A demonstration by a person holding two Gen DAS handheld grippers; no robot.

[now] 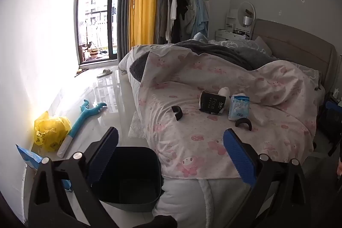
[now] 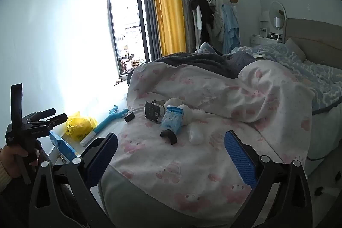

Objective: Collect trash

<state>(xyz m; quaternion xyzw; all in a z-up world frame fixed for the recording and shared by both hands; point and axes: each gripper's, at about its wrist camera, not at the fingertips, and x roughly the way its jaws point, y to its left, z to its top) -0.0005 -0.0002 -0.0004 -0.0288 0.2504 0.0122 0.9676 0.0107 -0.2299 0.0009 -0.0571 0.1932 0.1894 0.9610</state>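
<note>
A dark trash bin stands on the floor at the bed's foot corner, just under my open left gripper. On the pink bedspread lie a black packet, a blue-white tissue pack, a white crumpled item and two black curved pieces. My right gripper is open and empty above the bedspread, short of the tissue pack, black packet, curved piece and a white item. The left gripper also shows in the right wrist view.
A yellow plastic bag, a blue toy and a blue packet lie on the glossy floor by the left wall. A slipper lies near the balcony door. Clothes rack, headboard and dresser stand behind the bed.
</note>
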